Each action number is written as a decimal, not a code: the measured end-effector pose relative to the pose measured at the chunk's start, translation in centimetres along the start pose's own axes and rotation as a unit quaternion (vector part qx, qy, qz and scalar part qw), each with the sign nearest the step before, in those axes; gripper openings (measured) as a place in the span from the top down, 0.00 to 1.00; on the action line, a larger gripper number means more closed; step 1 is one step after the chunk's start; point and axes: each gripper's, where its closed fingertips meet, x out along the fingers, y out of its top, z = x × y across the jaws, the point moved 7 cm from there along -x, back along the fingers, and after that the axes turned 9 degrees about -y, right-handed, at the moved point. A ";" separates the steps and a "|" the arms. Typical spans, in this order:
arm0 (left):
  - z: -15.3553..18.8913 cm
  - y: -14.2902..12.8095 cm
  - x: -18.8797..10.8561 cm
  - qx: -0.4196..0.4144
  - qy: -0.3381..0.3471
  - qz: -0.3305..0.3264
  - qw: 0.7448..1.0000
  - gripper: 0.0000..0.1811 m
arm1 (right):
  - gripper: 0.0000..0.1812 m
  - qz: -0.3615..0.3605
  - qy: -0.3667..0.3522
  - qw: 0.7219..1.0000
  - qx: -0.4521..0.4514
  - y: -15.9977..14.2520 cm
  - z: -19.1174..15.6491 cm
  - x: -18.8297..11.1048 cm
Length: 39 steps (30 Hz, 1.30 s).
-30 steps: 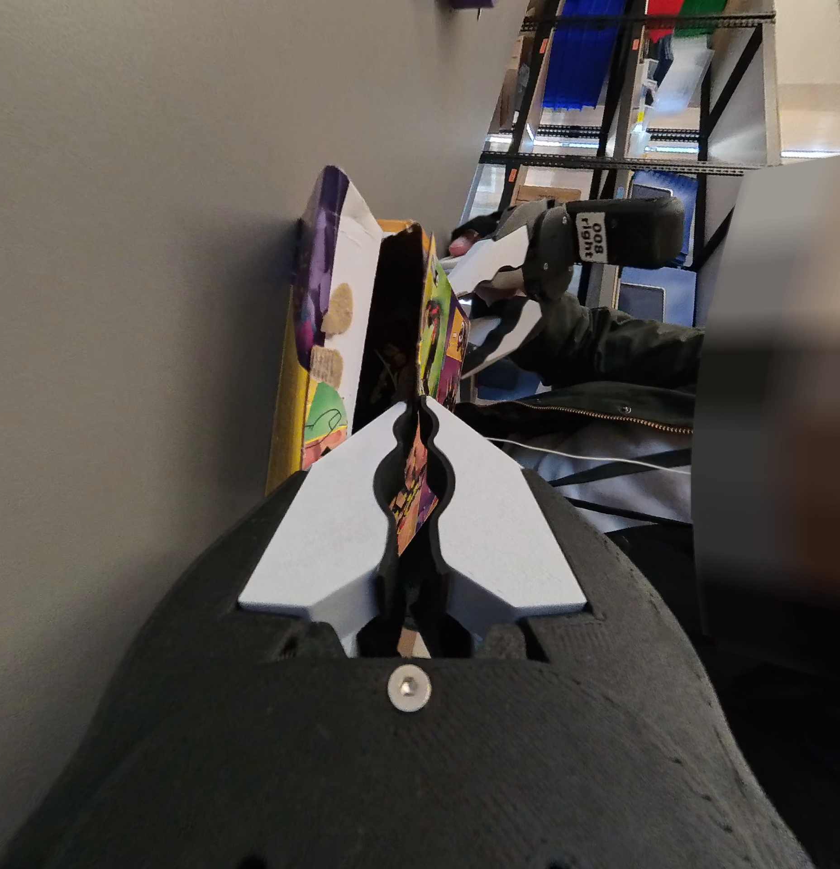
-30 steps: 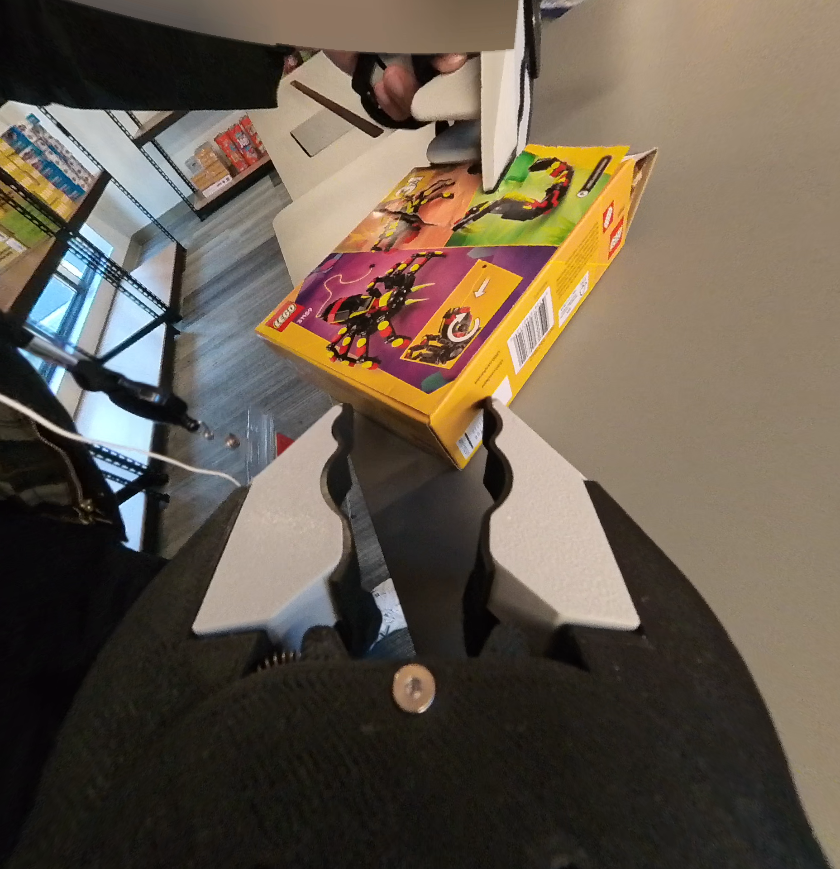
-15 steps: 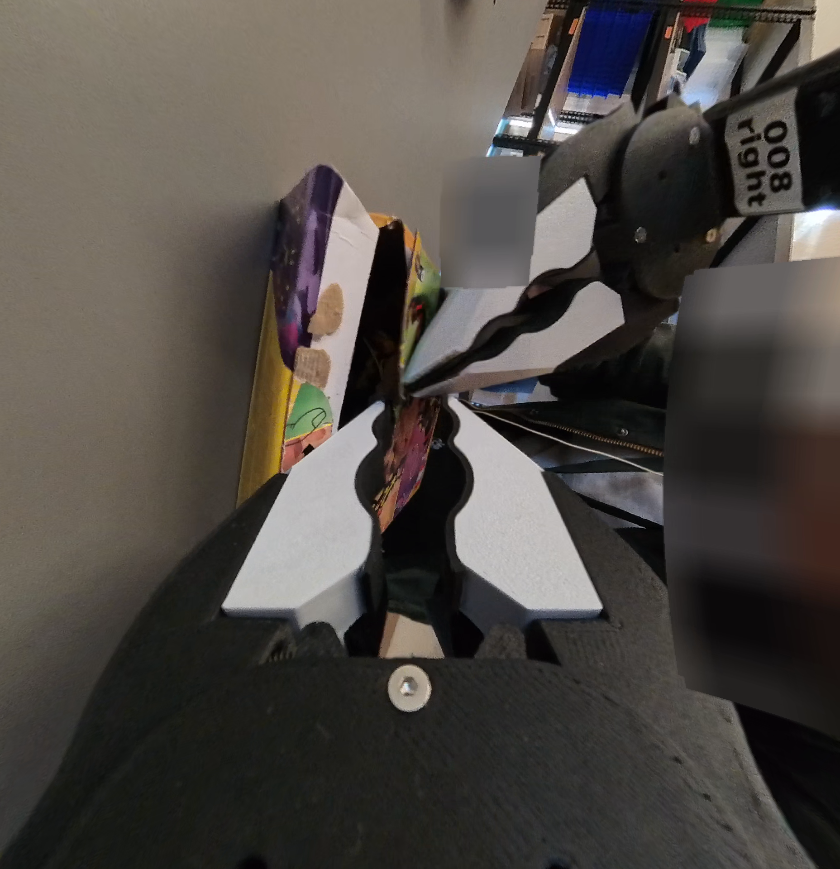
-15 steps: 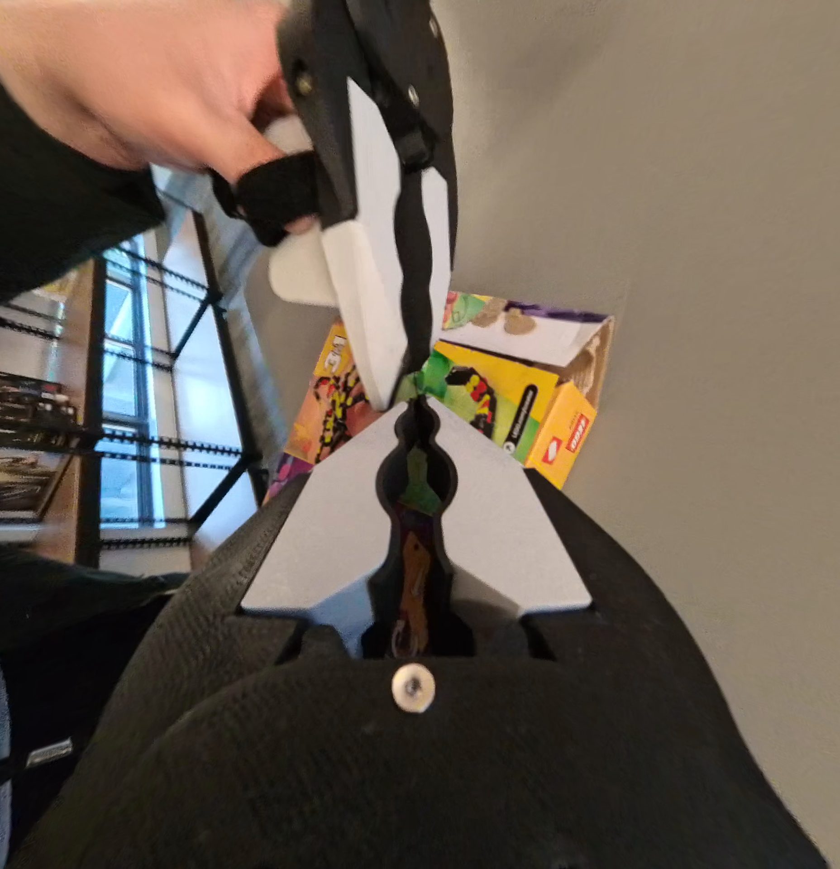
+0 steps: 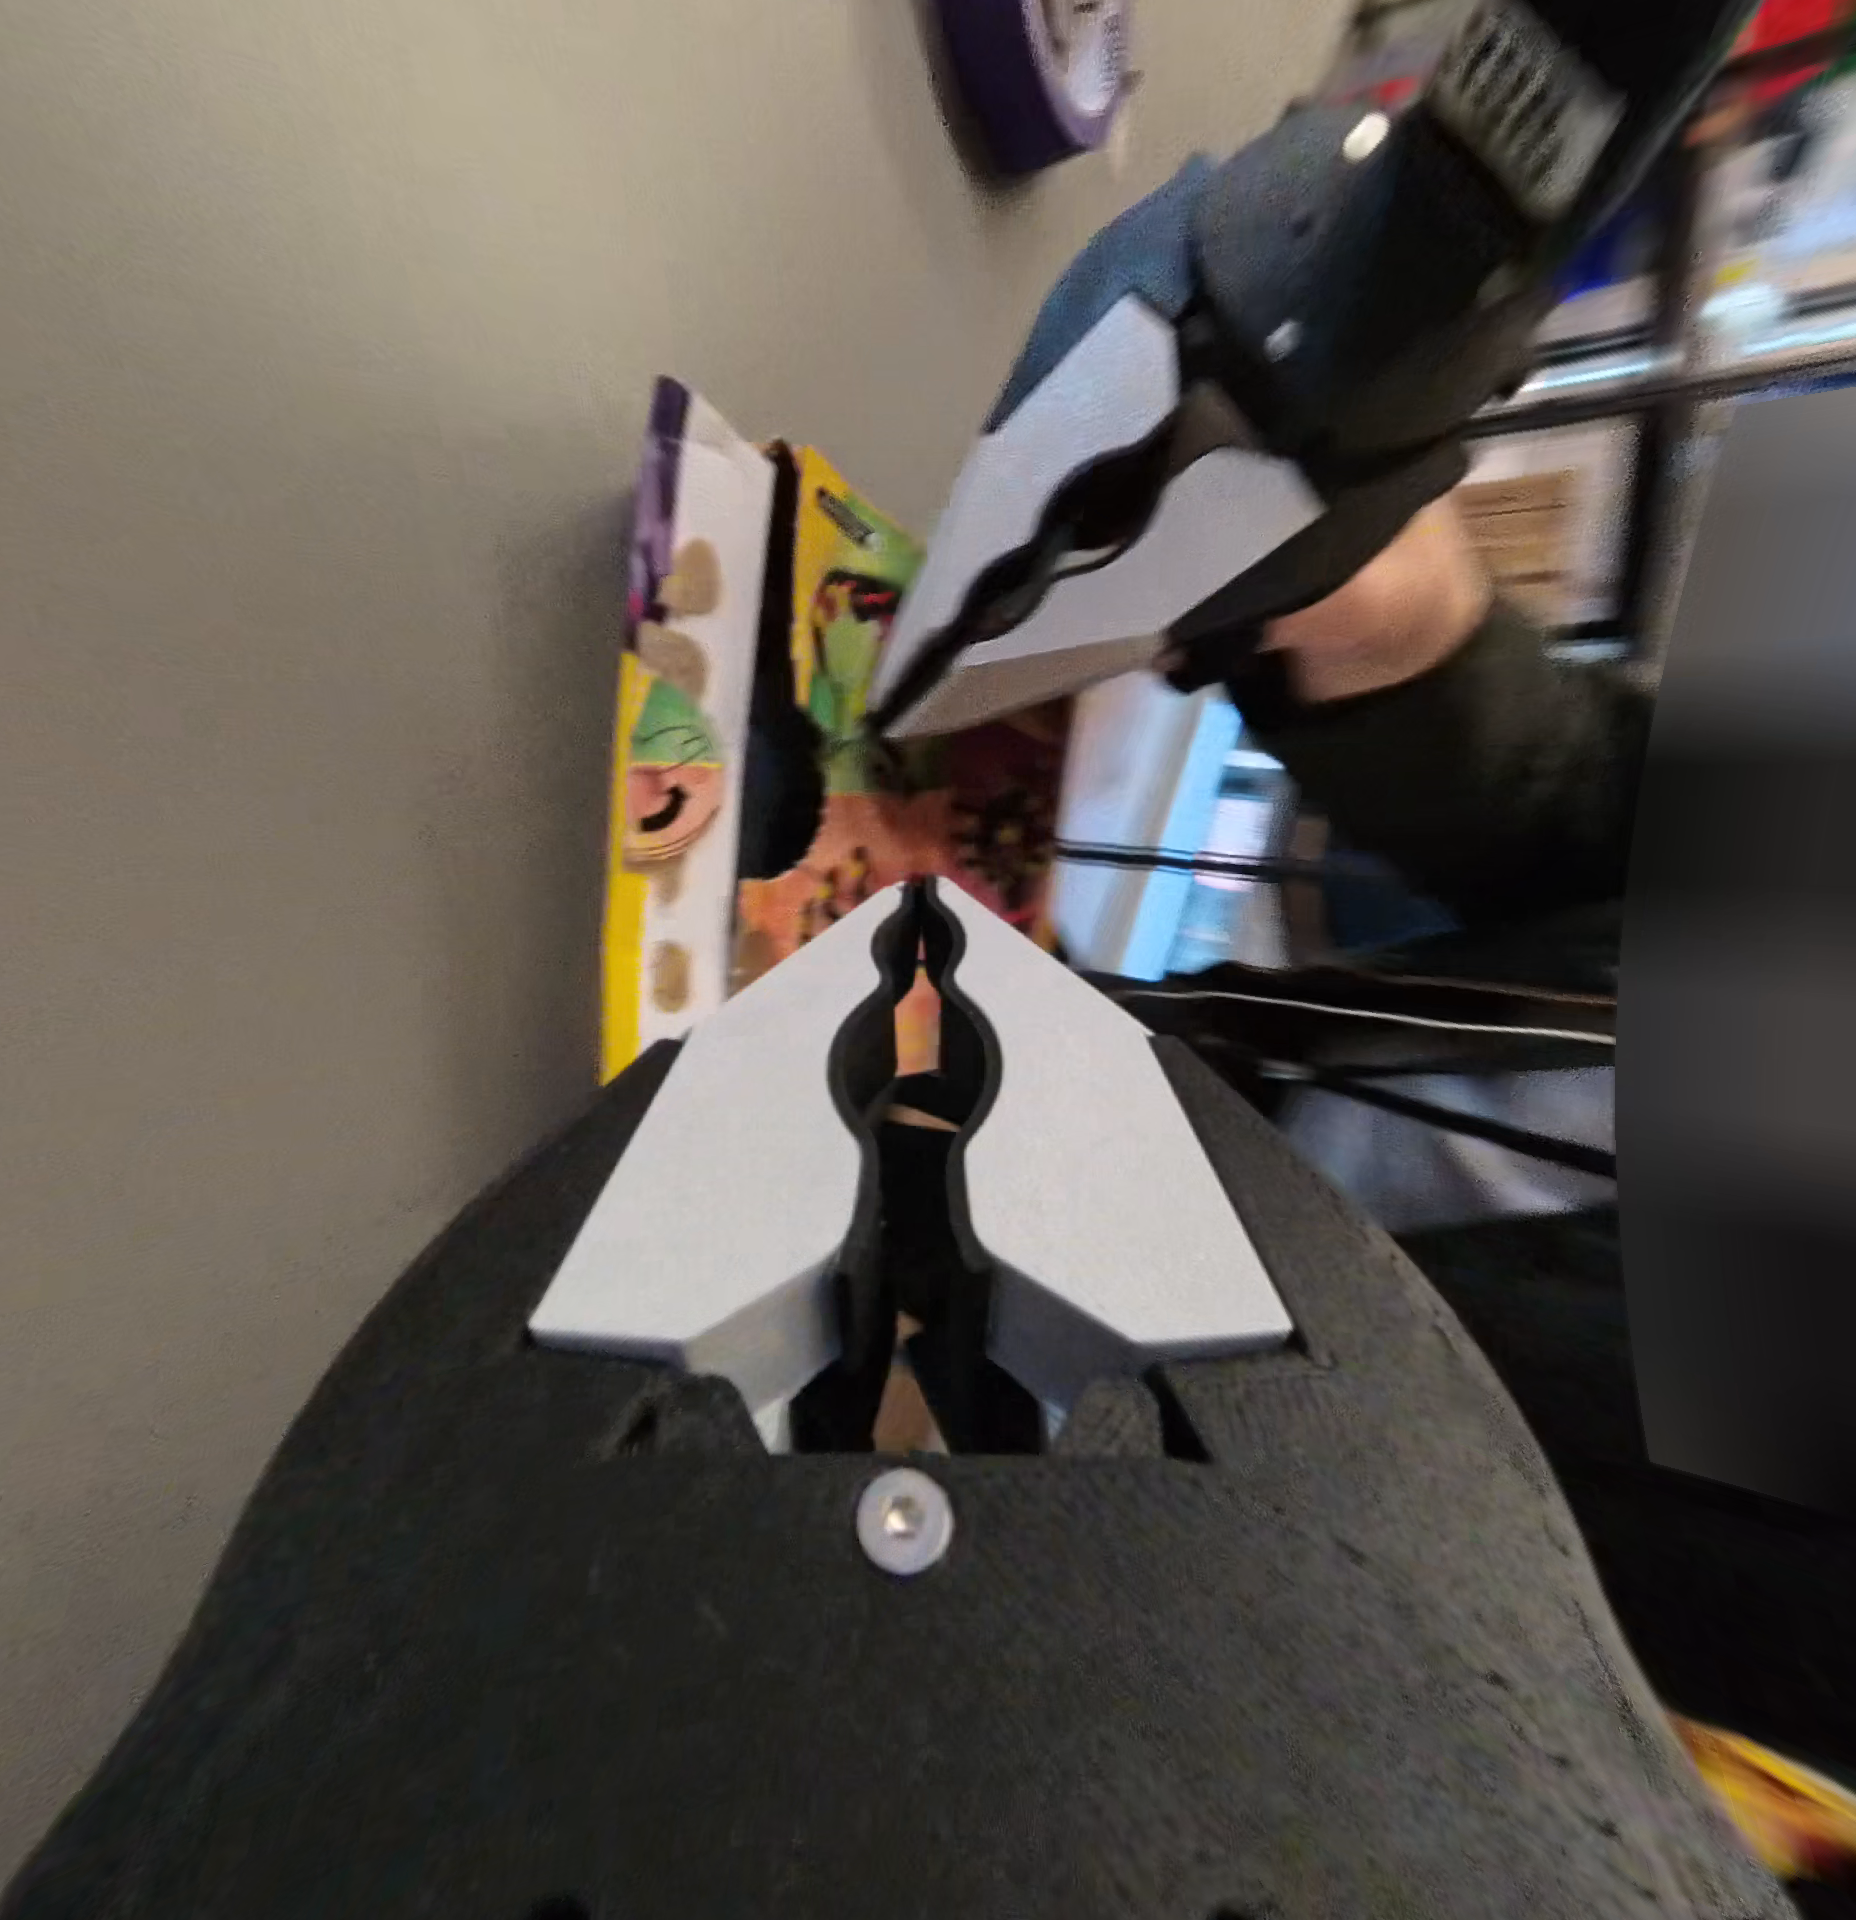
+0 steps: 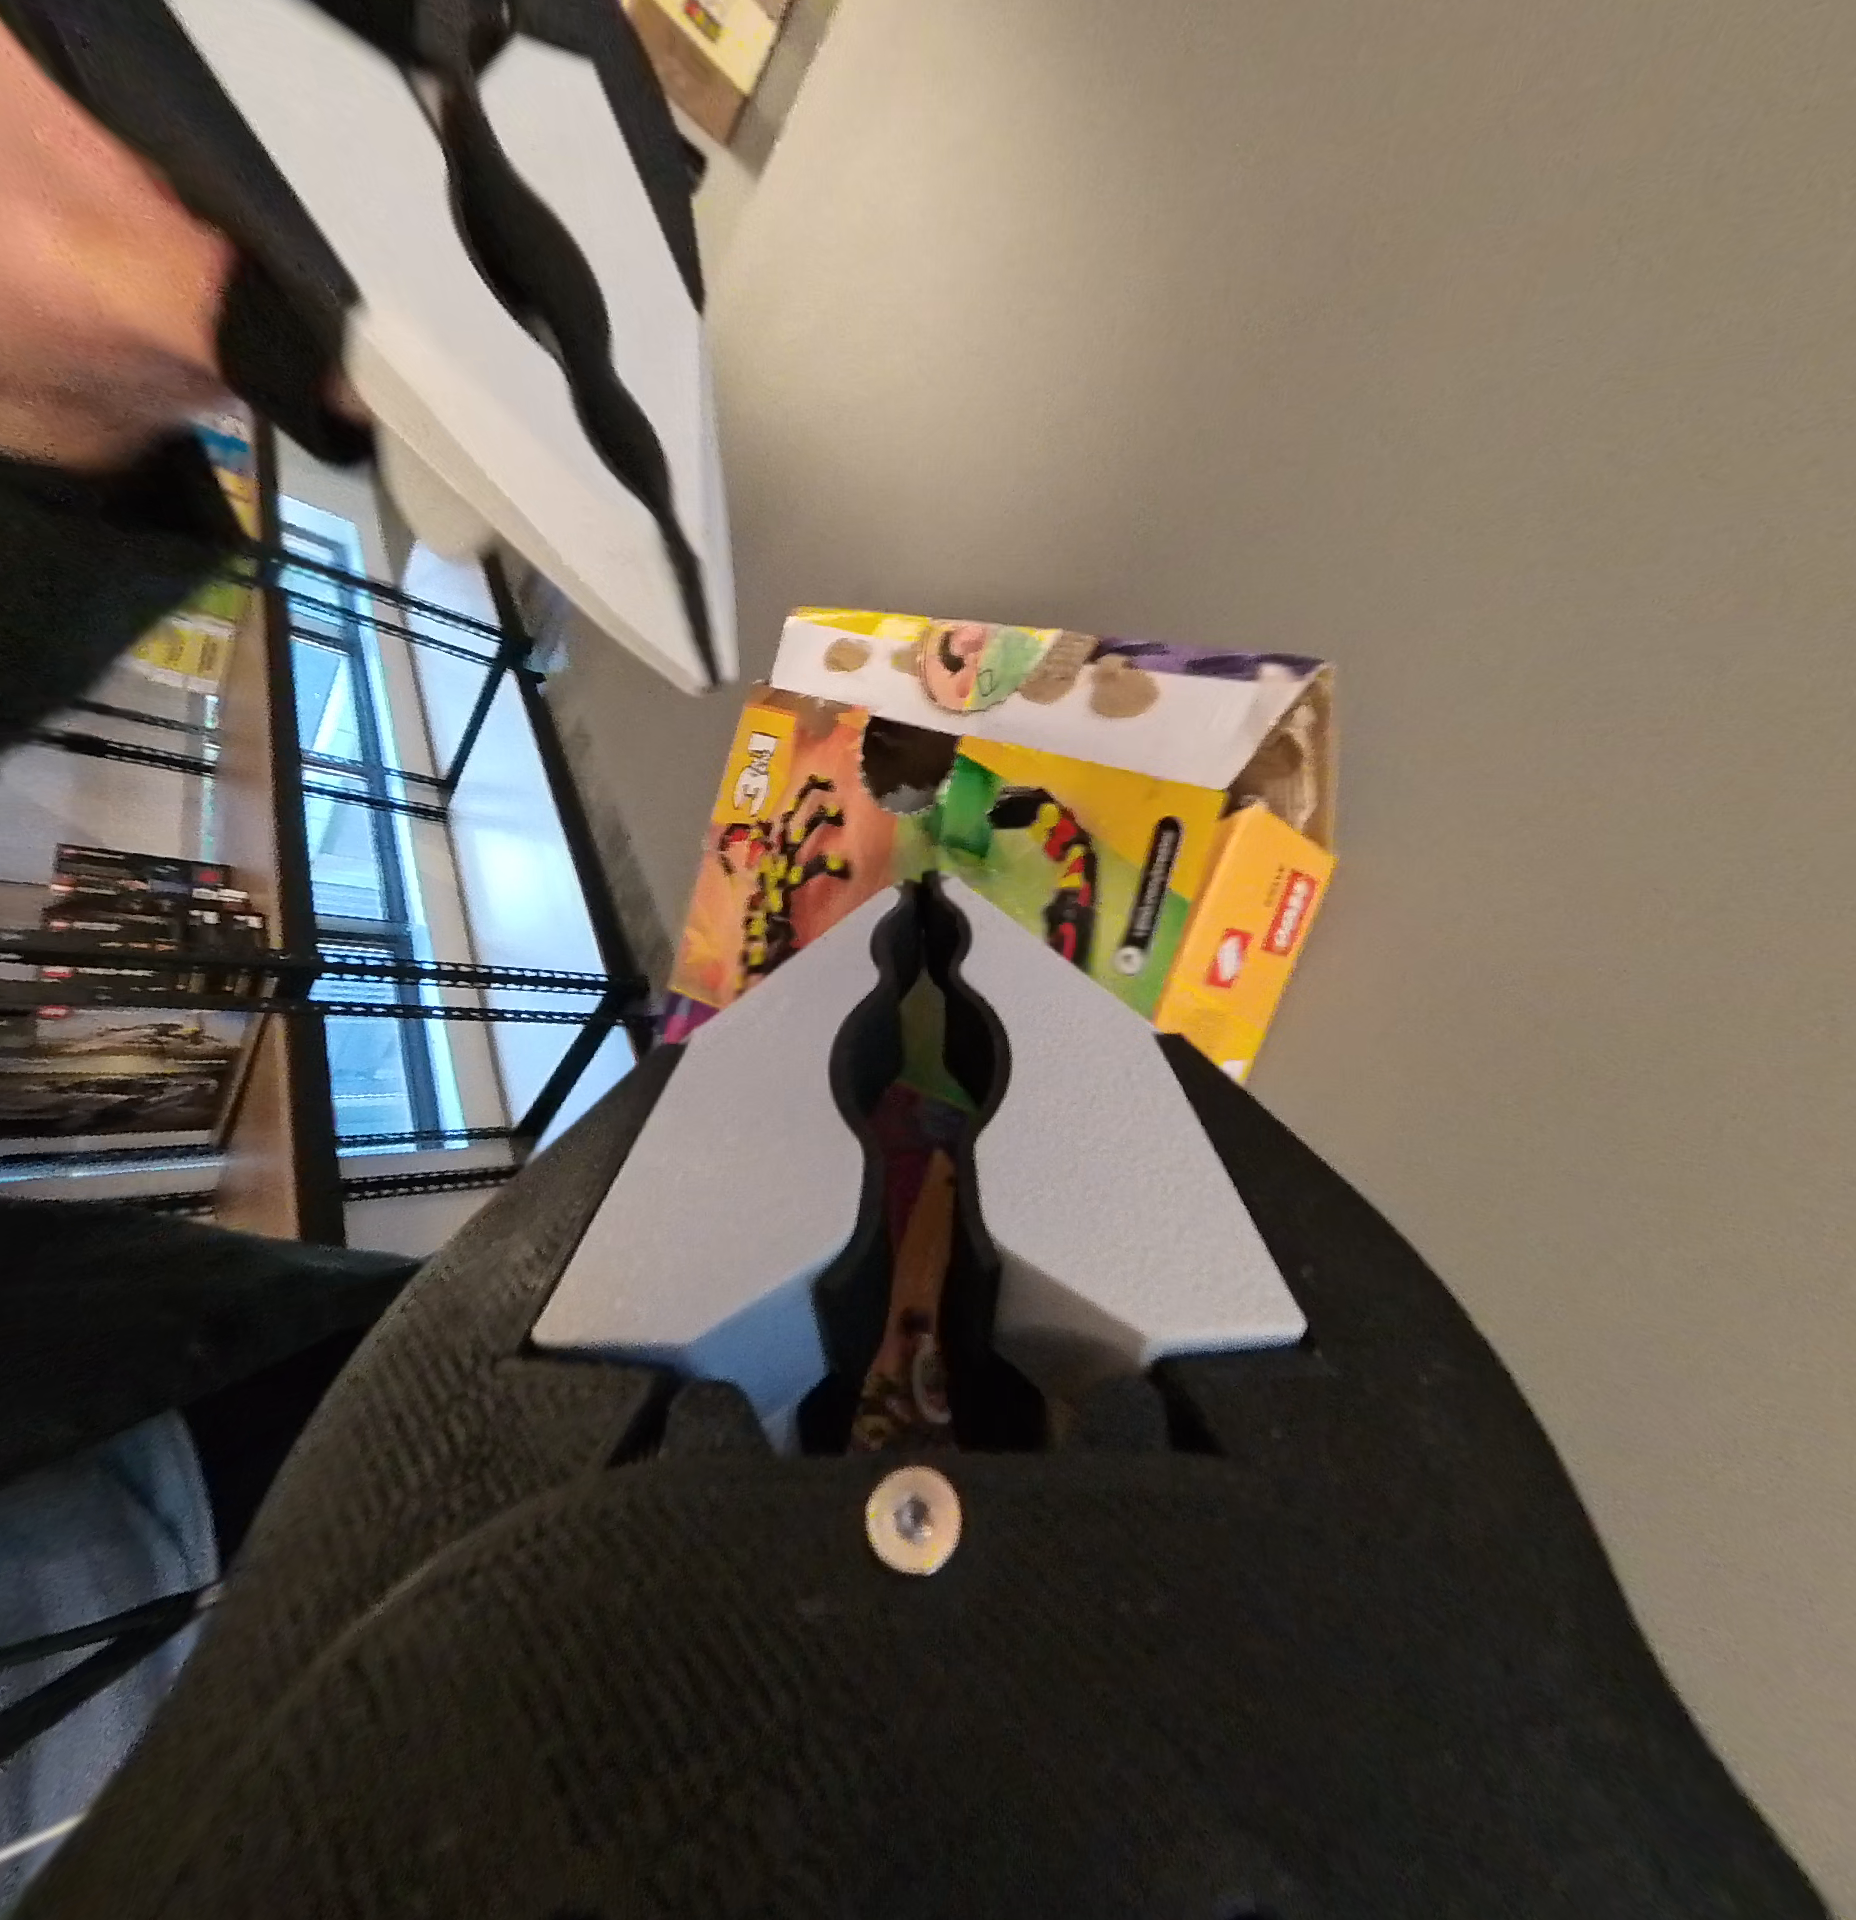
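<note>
Left wrist view: left gripper (image 5: 919, 883) drawn narrow, nothing clamped; toy box (image 5: 675, 727) lies just ahead on the grey table (image 5: 280, 520), end flap open.
Right wrist view: right gripper (image 6: 924, 883) closed, seemingly pinching the box's front panel beside the torn hole.
Change: 0.5 s ago the left gripper gripped that panel; now it is free, above the flap.

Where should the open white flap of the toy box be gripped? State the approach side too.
Pinch the white flap on its unattached edge, coming from the open end of the toy box. The flap is thin card, swung clear of the box body, so a finger fits on each face. The left gripper is nearest.
</note>
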 end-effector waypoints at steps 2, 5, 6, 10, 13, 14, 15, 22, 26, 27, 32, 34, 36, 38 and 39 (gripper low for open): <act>0.4 -1.7 1.0 0.078 0.037 0.038 0.996 1.00 | 1.00 0.005 0.021 1.000 0.021 0.1 -1.1 -0.2; -0.1 -3.4 2.6 0.090 0.041 0.101 0.990 1.00 | 1.00 -0.028 0.055 0.997 0.054 -0.1 -2.5 0.3; -0.6 -3.7 2.9 0.090 0.044 0.117 0.988 1.00 | 1.00 -0.045 0.046 0.996 0.056 -0.3 -2.5 0.7; -1.9 -4.7 4.0 0.075 0.022 0.131 0.988 1.00 | 1.00 -0.083 0.036 0.991 0.100 -1.3 -1.9 2.1; -2.0 -4.7 3.9 0.071 0.002 0.133 0.989 1.00 | 1.00 -0.067 0.012 0.994 0.082 -1.1 -2.6 1.8; -2.1 -4.7 3.8 0.074 0.006 0.131 0.989 1.00 | 1.00 -0.074 -0.017 0.995 0.059 -1.4 -2.4 1.9; -2.0 -4.7 3.8 0.083 0.009 0.129 0.988 1.00 | 1.00 -0.068 -0.016 0.997 0.041 -1.4 -2.6 2.0; -0.7 -5.7 4.0 0.199 0.101 0.139 0.965 1.00 | 1.00 0.140 -0.297 0.935 -0.135 0.8 -1.1 -6.0; 1.5 -5.7 3.5 0.327 0.199 0.144 0.913 1.00 | 0.88 0.134 -0.536 0.828 -0.094 0.4 3.0 -11.6; 2.4 -5.4 3.1 0.352 0.217 0.159 0.896 1.00 | 0.85 0.136 -0.567 0.809 -0.076 0.4 3.5 -12.6; 3.2 -3.5 2.8 0.351 0.233 0.161 0.893 0.94 | 0.78 0.134 -0.614 0.777 -0.020 -0.4 4.9 -14.4; 3.5 -3.2 3.6 0.331 0.164 0.140 0.919 1.00 | 0.78 0.125 -0.617 0.777 -0.020 -0.8 5.0 -14.4; 3.5 -2.8 3.5 0.334 0.155 0.152 0.917 1.00 | 0.79 0.117 -0.615 0.780 -0.022 -1.1 5.0 -14.4; 3.2 -2.5 3.0 0.354 0.180 0.161 0.904 1.00 | 0.79 0.111 -0.611 0.783 -0.021 -1.4 5.1 -14.2; 3.1 -2.4 2.9 0.363 0.194 0.156 0.898 1.00 | 0.79 0.107 -0.606 0.788 -0.020 -1.6 5.0 -14.1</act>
